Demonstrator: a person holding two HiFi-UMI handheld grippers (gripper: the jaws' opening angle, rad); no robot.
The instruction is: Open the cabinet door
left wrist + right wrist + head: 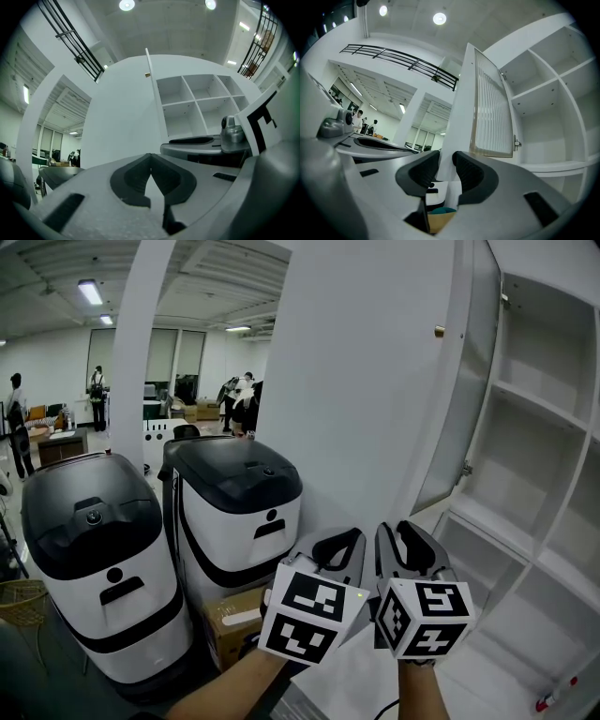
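Note:
The white cabinet door [375, 381] stands swung open, with a small brass knob [439, 331] near its free edge. A ribbed glass panel [492, 112] faces the open shelves [544, 409]. Both grippers sit side by side low in the head view, below the door and apart from it. My left gripper [342, 538] is shut, its dark pads meeting with nothing between them [151, 174]. My right gripper [408, 531] is open, and its jaws [446, 166] hold nothing. The door's edge [461, 108] shows beyond the gap between them.
Two white-and-black machines [94, 549] [239, 512] stand to the left of the door, with a cardboard box [230, 620] at their foot. A white pillar [141, 343] rises behind them. People [17, 423] stand far back. A latch [516, 143] sticks out from the door's inner side.

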